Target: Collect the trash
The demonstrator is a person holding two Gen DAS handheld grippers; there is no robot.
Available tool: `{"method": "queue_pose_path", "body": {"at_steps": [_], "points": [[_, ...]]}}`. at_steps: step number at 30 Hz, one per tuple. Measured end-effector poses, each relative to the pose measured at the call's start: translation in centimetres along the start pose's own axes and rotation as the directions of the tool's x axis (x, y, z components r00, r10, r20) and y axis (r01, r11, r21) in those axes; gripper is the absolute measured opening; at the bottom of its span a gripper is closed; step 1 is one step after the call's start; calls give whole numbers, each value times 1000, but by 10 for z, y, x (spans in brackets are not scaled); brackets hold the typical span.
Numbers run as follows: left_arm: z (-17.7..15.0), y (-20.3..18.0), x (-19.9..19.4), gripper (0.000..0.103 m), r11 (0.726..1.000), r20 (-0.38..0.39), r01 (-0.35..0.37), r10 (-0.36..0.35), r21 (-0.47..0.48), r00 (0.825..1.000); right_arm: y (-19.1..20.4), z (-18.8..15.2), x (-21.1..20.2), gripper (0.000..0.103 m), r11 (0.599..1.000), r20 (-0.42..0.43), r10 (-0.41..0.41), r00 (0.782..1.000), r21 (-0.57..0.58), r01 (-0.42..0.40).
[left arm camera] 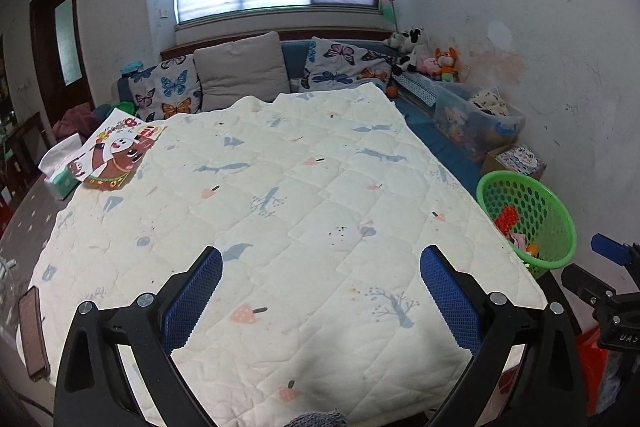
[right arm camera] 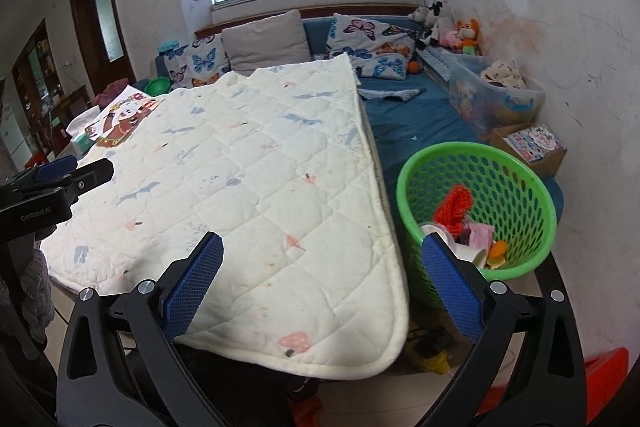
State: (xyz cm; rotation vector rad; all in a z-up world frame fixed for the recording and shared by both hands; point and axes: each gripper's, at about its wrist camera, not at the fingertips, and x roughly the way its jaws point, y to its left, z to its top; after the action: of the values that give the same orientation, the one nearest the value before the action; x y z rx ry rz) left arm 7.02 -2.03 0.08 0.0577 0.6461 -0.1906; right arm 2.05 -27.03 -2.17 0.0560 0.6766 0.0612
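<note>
Inside green basket (right arm camera: 520, 163) — crumpled trash (right arm camera: 476, 233)

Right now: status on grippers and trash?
Left gripper open, empty. Right gripper open, empty. Trash sits in green basket. Quilt shows no loose trash.

Both grippers are showing the same build: black plastic arms, silver round screws at the pivots, blue mesh-textured pads. Left gripper (left arm camera: 321, 291), right gripper (right arm camera: 322, 277). White "GenRobot.AI" lettering is showing on the left body.

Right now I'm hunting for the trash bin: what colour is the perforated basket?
Bright green basket; the right wrist view shows it best.
</note>
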Motion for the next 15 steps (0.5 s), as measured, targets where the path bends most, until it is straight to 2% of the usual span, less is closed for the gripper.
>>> {"method": "queue_pose_path", "body": {"at_steps": [15], "points": [[-16, 11, -6, 96, 998, 9, -44, 45, -33, 999, 13, -2, -3, 99, 999, 37, -1, 999, -32, 2]]}}
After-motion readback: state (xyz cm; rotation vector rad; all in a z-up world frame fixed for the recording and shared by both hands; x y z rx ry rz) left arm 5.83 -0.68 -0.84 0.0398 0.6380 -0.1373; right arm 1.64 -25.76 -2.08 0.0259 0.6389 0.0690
